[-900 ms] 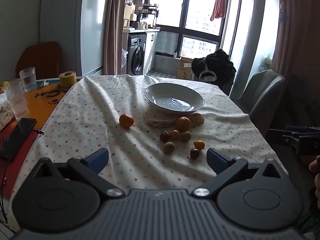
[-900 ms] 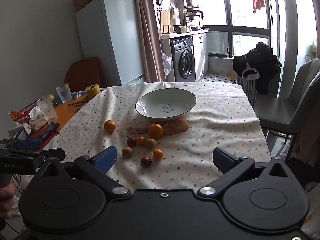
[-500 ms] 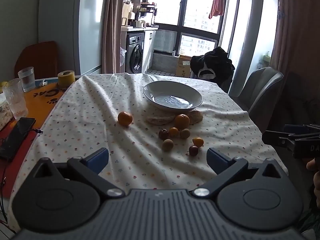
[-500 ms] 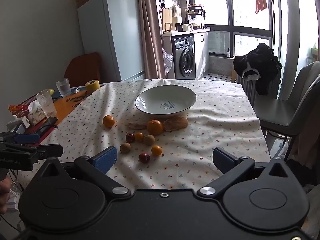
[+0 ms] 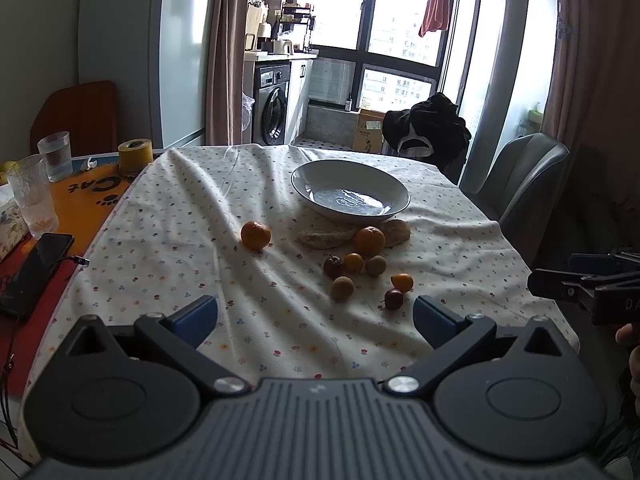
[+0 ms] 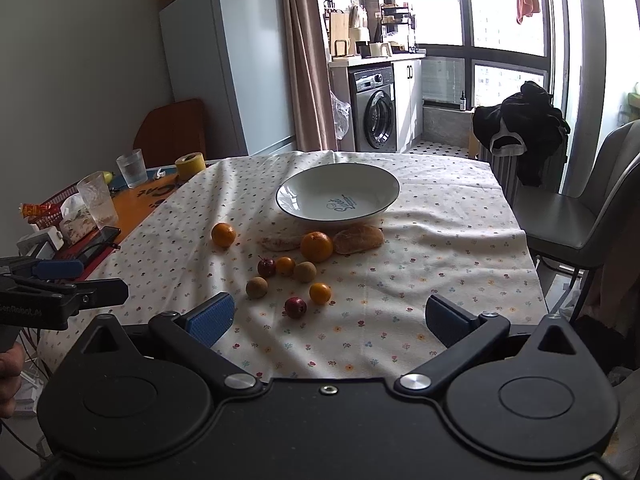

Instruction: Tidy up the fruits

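Note:
A white bowl (image 5: 350, 194) (image 6: 337, 199) stands empty on the flowered tablecloth (image 5: 192, 232). In front of it lie two pale bread-like pieces (image 6: 359, 239), a large orange (image 5: 369, 241) (image 6: 316, 246), and a second orange (image 5: 255, 235) (image 6: 223, 234) apart to the left. Closer to me lie several small fruits: orange, brown and dark red ones (image 5: 394, 299) (image 6: 295, 307). My left gripper (image 5: 315, 316) is open over the table's near edge, nothing between its blue pads. My right gripper (image 6: 330, 318) is open too, short of the fruits.
On the orange mat at left stand two glasses (image 5: 34, 196), a yellow tape roll (image 5: 135, 155) and a phone (image 5: 34, 268) on a cable. A grey chair (image 6: 588, 216) stands at the right side. A fridge and washing machine lie beyond the table.
Both views have shifted slightly, and the fruits and bowl sit a little higher in the frames than 0.9 s ago. Both grippers stay open. Nothing on the table has moved.

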The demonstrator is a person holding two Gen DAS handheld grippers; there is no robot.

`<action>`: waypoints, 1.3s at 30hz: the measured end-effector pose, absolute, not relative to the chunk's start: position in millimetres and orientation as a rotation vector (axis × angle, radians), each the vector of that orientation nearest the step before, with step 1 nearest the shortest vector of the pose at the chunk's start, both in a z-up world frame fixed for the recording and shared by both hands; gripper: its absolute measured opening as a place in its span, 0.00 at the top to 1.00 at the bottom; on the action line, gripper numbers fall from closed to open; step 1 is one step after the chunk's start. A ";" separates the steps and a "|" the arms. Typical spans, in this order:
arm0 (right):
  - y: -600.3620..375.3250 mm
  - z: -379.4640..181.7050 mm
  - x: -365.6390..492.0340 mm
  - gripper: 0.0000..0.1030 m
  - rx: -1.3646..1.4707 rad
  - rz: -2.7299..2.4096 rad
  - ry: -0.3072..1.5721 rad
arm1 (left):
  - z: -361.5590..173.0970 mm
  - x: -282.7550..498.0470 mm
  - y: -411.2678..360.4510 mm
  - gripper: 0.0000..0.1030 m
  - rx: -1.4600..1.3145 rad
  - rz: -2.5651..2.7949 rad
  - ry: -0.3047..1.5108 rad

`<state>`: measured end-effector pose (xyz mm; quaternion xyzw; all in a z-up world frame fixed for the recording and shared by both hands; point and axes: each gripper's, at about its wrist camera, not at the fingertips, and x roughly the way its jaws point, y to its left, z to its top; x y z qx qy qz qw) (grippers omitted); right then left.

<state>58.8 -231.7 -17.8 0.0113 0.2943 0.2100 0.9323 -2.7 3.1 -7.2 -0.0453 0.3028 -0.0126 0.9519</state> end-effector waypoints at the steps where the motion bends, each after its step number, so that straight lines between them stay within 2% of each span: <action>1: -231.6 -18.0 59.0 0.00 0.025 0.432 0.602 | -7.2 -2.3 2.3 0.00 -0.083 -0.016 0.612; 39: -228.4 -17.4 56.6 0.00 0.009 0.417 0.593 | -11.1 -0.3 3.3 0.00 -0.075 -0.020 0.624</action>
